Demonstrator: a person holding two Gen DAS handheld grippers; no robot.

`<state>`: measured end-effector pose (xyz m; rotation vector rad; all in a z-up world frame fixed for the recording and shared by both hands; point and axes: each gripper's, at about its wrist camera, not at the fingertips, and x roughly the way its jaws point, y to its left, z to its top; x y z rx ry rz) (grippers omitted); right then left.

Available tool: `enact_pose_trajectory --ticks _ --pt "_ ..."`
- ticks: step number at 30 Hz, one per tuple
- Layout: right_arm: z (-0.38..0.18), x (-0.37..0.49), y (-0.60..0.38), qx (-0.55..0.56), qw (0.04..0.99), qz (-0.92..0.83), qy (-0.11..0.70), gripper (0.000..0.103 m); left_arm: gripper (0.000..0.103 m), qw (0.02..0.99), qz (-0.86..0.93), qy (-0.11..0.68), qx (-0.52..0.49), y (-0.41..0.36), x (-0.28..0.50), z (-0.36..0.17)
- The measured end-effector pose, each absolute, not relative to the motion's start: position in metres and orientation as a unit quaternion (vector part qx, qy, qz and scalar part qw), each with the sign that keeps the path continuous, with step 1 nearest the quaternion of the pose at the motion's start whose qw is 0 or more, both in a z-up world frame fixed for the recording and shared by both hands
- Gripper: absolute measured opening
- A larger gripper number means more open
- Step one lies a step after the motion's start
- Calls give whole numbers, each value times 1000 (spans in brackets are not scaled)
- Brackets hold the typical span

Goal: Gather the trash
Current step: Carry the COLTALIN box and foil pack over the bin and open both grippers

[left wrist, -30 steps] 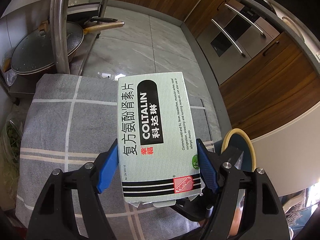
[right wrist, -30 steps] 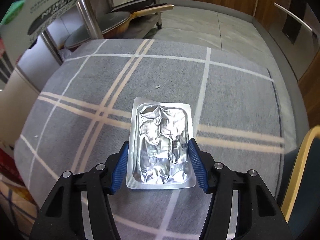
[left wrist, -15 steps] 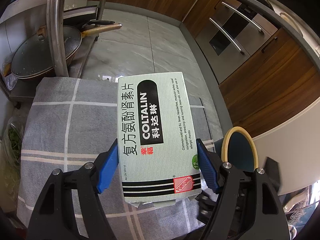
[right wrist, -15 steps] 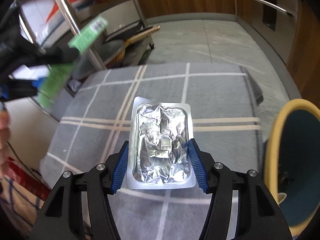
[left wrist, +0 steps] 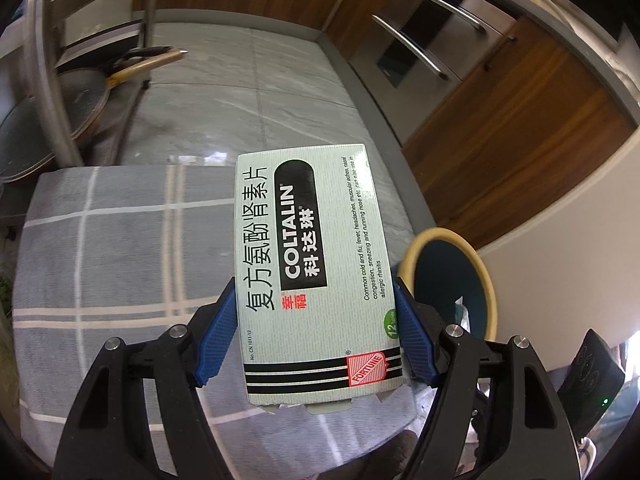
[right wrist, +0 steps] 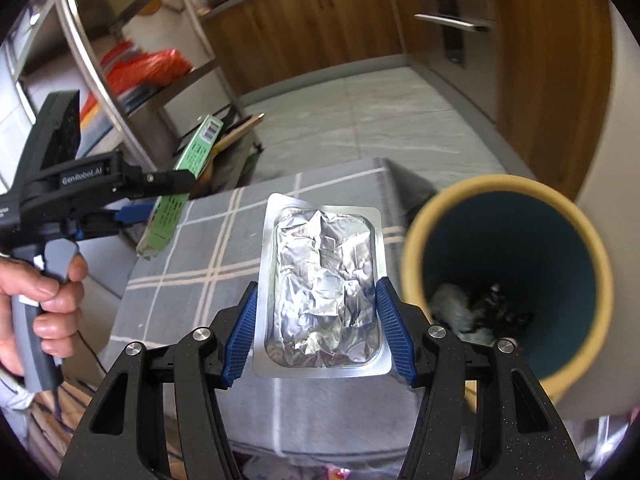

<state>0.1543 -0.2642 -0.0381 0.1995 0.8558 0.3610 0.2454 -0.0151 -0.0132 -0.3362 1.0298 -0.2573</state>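
Clearly, the grey checked surface (right wrist: 192,272) lies below both loads, with the yellow-rimmed bin (right wrist: 508,280) at its right edge, already holding scraps. The risk — releasing before either piece is over the rim, so it drops onto the cloth or floor. The left tongs (left wrist: 316,336) pinch the Coltalin box (left wrist: 312,272) by its long edges; the right tongs (right wrist: 316,332) — equally narrowed — clamp the foil blister pack (right wrist: 324,288) just beside the bin.
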Motion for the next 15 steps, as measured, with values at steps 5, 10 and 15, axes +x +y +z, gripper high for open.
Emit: enact_pose_trajectory --ticks 5,10,15 --pt "-35 140 -301 117 898 135 402 60 71 843 -168 492 -138 -58 244 -12" --pt "-36 129 -342 145 904 91 392 60 71 833 -220 494 -118 -106 240 -12" --pt "-42 123 -375 174 904 51 388 60 72 820 -254 504 -98 -151 241 -18"
